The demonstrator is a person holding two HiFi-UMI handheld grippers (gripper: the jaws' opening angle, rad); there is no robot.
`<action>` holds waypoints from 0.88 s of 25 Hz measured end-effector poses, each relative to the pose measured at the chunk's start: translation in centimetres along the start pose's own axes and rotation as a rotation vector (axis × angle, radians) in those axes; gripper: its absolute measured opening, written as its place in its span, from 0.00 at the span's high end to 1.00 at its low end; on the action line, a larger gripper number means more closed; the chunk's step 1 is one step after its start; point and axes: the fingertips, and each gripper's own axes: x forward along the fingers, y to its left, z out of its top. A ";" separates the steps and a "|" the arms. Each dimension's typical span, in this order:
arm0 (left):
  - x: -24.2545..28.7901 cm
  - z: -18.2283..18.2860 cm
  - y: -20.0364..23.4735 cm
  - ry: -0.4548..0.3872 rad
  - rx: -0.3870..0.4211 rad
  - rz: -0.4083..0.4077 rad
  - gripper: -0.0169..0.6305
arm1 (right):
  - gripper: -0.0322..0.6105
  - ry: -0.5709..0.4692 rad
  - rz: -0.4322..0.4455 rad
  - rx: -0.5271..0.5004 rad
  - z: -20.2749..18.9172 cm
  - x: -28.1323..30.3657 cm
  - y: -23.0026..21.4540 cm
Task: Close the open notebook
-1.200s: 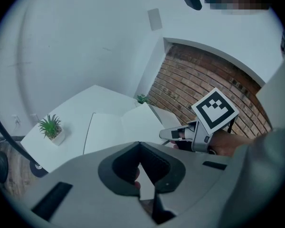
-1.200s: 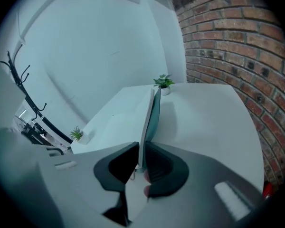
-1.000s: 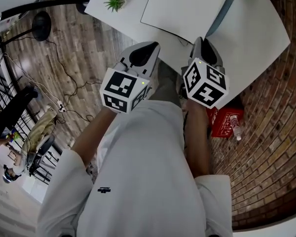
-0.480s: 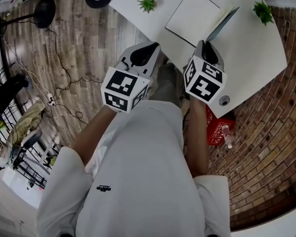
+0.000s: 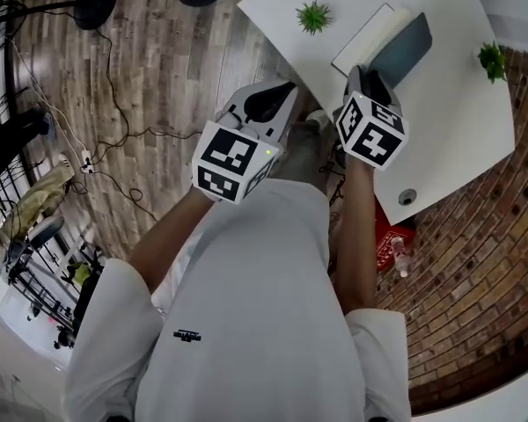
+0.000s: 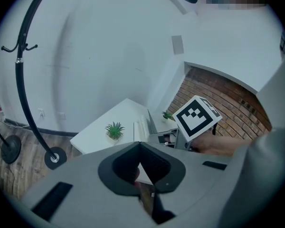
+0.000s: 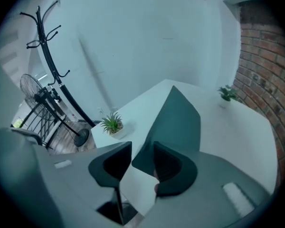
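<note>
- The left gripper [image 6: 140, 145] hung off the near-left side of the table [image 5: 440, 121], over the floor. Its jaws were pressed together with nothing between them. It touched neither table nor book, so it steadied nothing.
- A small potted plant [image 5: 314, 16] stood on the table just left of the notebook [image 5: 372, 35]. In my judgement, a sideways shove on the book could slide it into the pot.
- The notebook lay near the table's near edge, white pages flat and its dark cover [image 7: 178, 122] partway up, tilted rather than upright.
- The right gripper [image 7: 142, 145] was at the cover's near corner. Its jaws had just been opening and stood moderately apart. The cover's lower corner sat in the gap against the right-hand jaw, and the pads did not clamp it.
- The main risk was that the loose cover had not passed vertical and could drop back open once support left. If it had tipped past, it could fall shut hard and jolt the book.
- With nothing holding the pages down, pushing the cover over might drag the whole notebook instead of folding it.
- A second plant [image 5: 491, 58] stood well to the right, clear of the work.
</note>
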 end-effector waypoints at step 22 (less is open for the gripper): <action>-4.6 2.1 -1.7 -0.067 0.004 -0.042 0.97 | 0.93 -0.223 0.097 -0.016 2.1 -10.5 1.0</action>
